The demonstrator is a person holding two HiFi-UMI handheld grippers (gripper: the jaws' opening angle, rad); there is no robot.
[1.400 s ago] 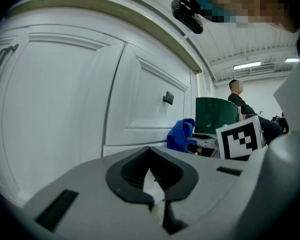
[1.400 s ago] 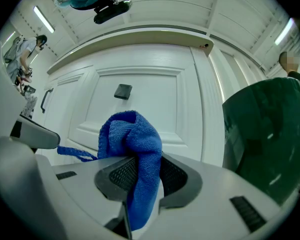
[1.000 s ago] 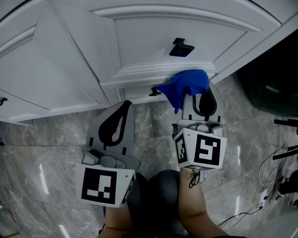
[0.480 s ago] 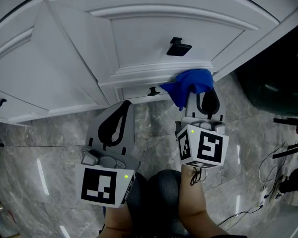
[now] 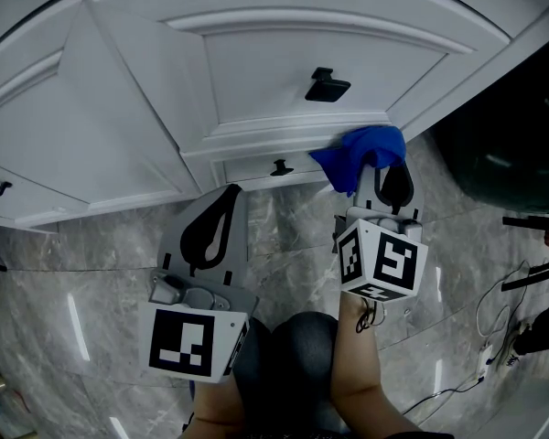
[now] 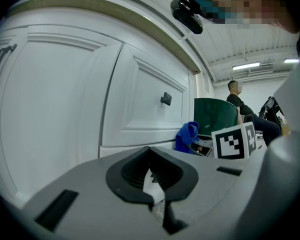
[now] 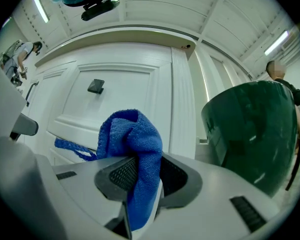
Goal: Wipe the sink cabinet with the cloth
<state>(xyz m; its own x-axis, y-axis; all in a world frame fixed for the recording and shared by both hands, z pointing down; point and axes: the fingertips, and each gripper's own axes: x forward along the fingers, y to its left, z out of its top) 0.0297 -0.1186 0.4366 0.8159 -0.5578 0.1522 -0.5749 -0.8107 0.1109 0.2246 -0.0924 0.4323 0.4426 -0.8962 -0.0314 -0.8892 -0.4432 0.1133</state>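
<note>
**Head view.** The right gripper (image 5: 384,174) sits just right of centre, its fingers clamped on the blue cloth (image 5: 361,149). The cloth is bunched against the lower moulding of the white sink cabinet (image 5: 293,53), below and to the right of the black door handle (image 5: 327,85). Over the last second the cloth and the gripper have slid rightward along that moulding. They have moved away from the small black knob (image 5: 281,167) and toward the cabinet's right corner, beside the dark green bin (image 5: 503,144). That looks like a wiping stroke along the bottom edge nearing its end, so a return pass or a move up onto the door panel would seem to come next. The left gripper (image 5: 224,199) has not shifted; it hangs over the grey marble floor (image 5: 91,273) at lower left, short of the cabinet.

**Left gripper view.** The left gripper's (image 6: 152,176) fingers are together with nothing between them. The cabinet (image 6: 140,109) fills the left of the frame. The cloth (image 6: 186,135) shows at centre right against the cabinet's base.

**Right gripper view.** The fingers of the right gripper (image 7: 140,179) pinch a fold of the cloth (image 7: 135,144), which bulges above them toward the door (image 7: 125,84). A loose corner trails to the left. The handle (image 7: 95,86) is at upper left and the bin (image 7: 255,129) fills the right.
</note>
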